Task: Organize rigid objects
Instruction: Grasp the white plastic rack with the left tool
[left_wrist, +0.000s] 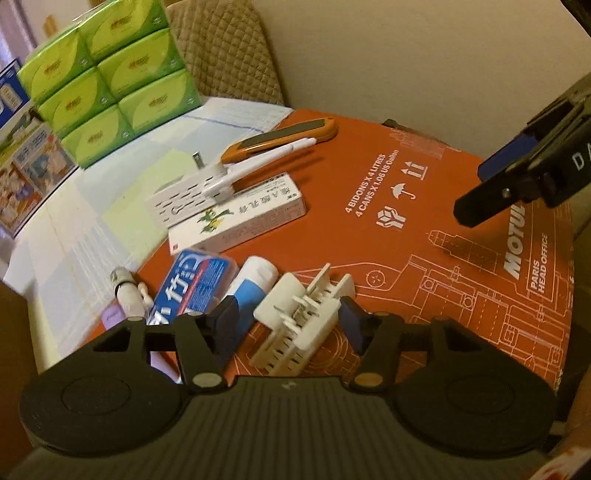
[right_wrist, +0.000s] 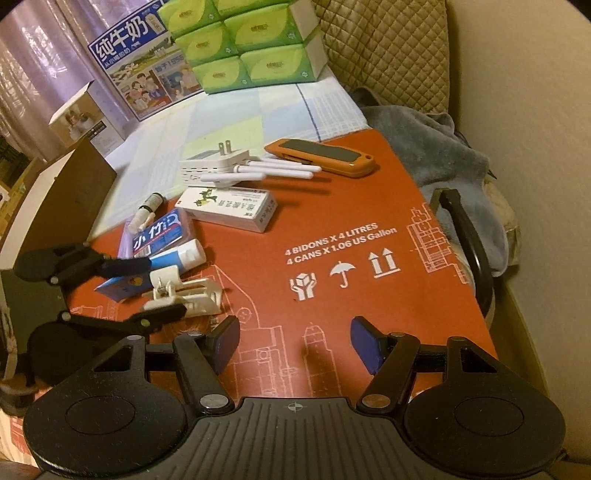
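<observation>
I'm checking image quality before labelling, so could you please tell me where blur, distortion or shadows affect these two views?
Left wrist view: strong fisheye bending with dark corners; the right hand-held gripper is motion-blurred and casts a soft shadow on the orange cardboard. Right wrist view: similar bending; the white clip looks soft, the cardboard's printed text stays legible.

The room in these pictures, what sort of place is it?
Most likely a home living room. A quilted sofa back stands behind stacked green tissue packs, curtains hang at the side, and household odds and ends lie on a flattened orange carton.
</observation>
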